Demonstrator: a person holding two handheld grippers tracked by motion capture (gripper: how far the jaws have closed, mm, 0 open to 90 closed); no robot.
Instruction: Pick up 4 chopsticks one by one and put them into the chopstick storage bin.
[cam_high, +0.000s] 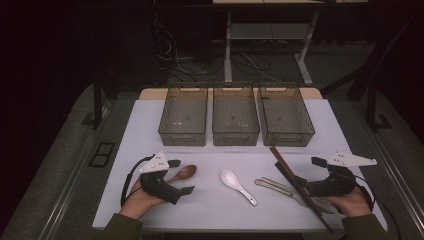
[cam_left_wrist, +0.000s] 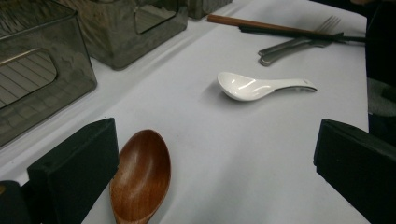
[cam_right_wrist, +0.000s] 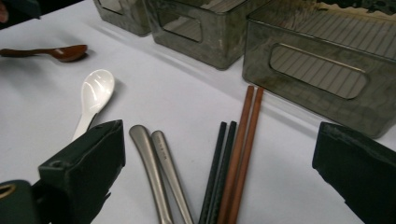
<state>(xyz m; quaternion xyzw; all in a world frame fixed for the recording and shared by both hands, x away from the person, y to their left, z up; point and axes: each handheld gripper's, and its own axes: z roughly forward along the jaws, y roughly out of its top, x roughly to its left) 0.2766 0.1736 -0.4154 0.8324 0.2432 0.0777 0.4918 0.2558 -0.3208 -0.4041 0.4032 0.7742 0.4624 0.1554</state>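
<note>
Cutlery lying sorted by type before three empty bins (cam_high: 235, 122). Left gripper (cam_high: 176, 176), jaws spread wide, straddling wooden spoon (cam_left_wrist: 140, 175). Right gripper (cam_high: 295, 175), jaws likewise released, bracketing chopsticks (cam_right_wrist: 240, 154), lining up for pickup.

Beside your white glazed spoon (cam_left_wrist: 261, 87), smooth and glossy, lies a polished wooden spoon (cam_left_wrist: 141, 175). On its other side you see brushed metal handles (cam_right_wrist: 161, 172) and wooden chopsticks (cam_right_wrist: 243, 149). Beyond it stand smoky, ribbed plastic bins (cam_high: 235, 116) on the matt white bench (cam_high: 210, 165).
</note>
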